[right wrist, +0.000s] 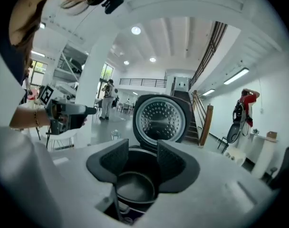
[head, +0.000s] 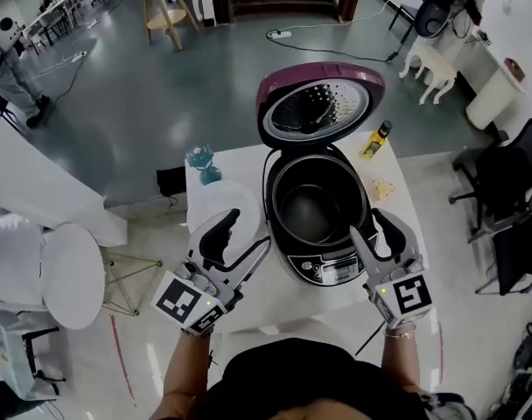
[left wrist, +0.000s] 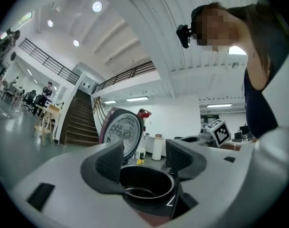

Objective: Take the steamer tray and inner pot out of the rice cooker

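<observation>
The rice cooker (head: 325, 268) stands open on the white table (head: 406, 208), its purple lid (head: 318, 103) raised at the back. The dark inner pot (head: 314, 201) sits inside it. A pale round shape (head: 220, 201), perhaps the steamer tray, lies on the table left of the cooker. My left gripper (head: 244, 234) hovers open at the cooker's front left, over that shape. At the front right my right gripper (head: 371, 226) is open too. In the left gripper view the pot (left wrist: 144, 186) and lid (left wrist: 123, 132) show beyond the empty left gripper (left wrist: 144, 156). The right gripper (right wrist: 142, 160) frames the pot (right wrist: 135, 186) the same way.
A blue glass object (head: 202, 163) stands at the table's far left corner. A yellow bottle (head: 375, 140) is behind the cooker on the right, with a small yellow item (head: 381, 188) near it. A white round stool (head: 72, 274) is on the floor to the left.
</observation>
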`<state>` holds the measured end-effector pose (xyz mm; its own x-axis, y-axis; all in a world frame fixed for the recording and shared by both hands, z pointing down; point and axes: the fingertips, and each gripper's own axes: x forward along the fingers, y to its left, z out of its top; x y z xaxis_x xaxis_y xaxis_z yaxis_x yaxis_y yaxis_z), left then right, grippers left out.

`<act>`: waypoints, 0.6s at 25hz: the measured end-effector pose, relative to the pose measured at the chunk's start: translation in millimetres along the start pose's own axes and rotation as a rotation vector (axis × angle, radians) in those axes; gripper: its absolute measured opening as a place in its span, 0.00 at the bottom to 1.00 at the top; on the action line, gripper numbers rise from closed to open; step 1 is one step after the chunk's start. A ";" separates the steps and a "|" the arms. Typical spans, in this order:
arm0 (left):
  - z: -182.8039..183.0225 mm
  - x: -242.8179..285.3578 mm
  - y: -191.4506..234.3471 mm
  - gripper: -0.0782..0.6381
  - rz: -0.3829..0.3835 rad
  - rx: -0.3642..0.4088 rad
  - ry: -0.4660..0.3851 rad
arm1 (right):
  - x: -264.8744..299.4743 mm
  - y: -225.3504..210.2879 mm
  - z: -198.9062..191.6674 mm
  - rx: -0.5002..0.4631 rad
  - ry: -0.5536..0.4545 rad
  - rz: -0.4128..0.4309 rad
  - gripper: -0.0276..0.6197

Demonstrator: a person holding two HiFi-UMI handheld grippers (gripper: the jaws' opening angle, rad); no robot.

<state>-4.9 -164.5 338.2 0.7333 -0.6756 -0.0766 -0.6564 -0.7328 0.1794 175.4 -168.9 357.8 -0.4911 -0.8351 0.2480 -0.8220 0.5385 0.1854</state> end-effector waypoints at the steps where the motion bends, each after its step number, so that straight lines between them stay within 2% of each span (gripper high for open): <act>1: -5.4 11.0 -4.9 0.49 -0.006 -0.001 0.028 | 3.5 -11.7 -7.1 -0.020 0.042 0.007 0.32; 2: -12.8 22.4 -9.1 0.49 -0.007 0.011 0.066 | 7.8 -21.5 -16.5 -0.031 0.084 0.017 0.32; 4: -33.5 45.2 -12.9 0.49 0.008 0.085 0.167 | 20.3 -39.0 -41.6 -0.063 0.174 0.035 0.32; 7: -75.3 71.6 0.1 0.49 0.091 0.195 0.365 | 44.7 -65.1 -83.0 -0.140 0.348 0.033 0.32; 11: -120.3 91.0 28.7 0.49 0.181 0.189 0.634 | 77.0 -90.0 -114.7 -0.241 0.541 0.047 0.32; 15: -145.3 109.3 50.8 0.49 0.251 0.286 0.845 | 106.4 -98.0 -131.6 -0.377 0.691 0.063 0.32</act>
<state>67.7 -263.8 481.4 0.3750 -0.6160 0.6928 -0.7498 -0.6410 -0.1641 241.6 -295.7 491.1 -0.1413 -0.6087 0.7807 -0.5844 0.6878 0.4306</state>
